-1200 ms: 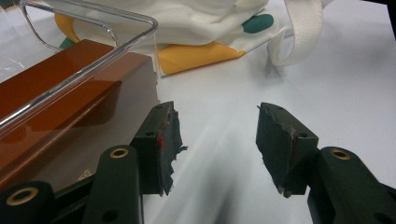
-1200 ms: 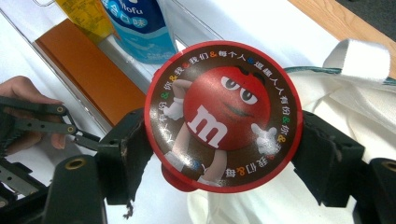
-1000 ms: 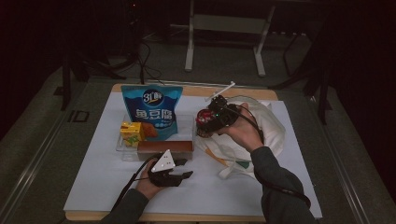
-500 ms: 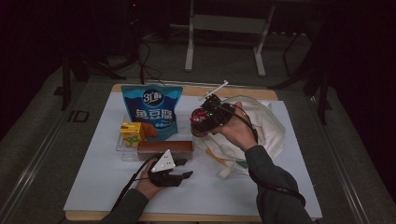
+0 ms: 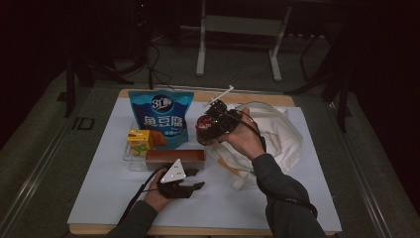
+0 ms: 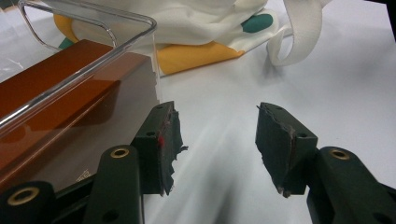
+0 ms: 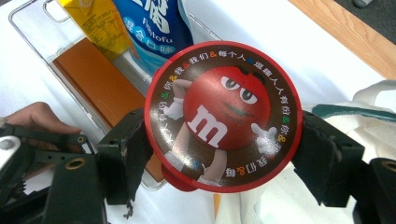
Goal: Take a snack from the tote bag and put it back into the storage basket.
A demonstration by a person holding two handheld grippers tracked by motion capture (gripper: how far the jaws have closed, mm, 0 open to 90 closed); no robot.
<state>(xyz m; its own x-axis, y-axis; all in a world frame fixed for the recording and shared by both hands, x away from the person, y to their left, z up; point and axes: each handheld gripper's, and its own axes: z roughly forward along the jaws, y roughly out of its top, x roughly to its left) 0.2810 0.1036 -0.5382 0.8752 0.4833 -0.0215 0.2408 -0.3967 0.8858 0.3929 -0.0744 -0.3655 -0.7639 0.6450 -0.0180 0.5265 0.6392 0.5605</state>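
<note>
Above the table's middle, the right gripper point(image 5: 208, 130) is clamping a round red candy tub point(image 7: 223, 115), its two black jaws pressing on the rim at about nine and three o'clock in the right gripper view. Compared with a second ago, the tub is sitting slightly farther toward nine o'clock in the high view, closer to the blue snack bag point(image 5: 161, 116); half a second ago it was already almost where it is now. The left gripper point(image 5: 190, 179) is lying where it was in both earlier frames, and the other things on the table are unmoved.

The tub is being held tipped on its side, so its printed lid is facing back toward the right gripper's own camera and, in the high view, toward roughly seven o'clock and downward. Being round, the lid is showing no long axis; the printed red figure on it is leaning with its head toward one o'clock in the right gripper view. How deep the tub runs behind the lid cannot be told.

Below the tub, the clear tray point(image 5: 130, 156) is holding a brown box point(image 5: 174, 157), a yellow carton point(image 5: 139, 141) and the snack bag. A white cloth bag point(image 5: 280, 131) is lying at three o'clock from the tub.

The left gripper is resting on the white tabletop point(image 5: 99, 198) beside the tray's corner, jaws standing apart with nothing between them.
</note>
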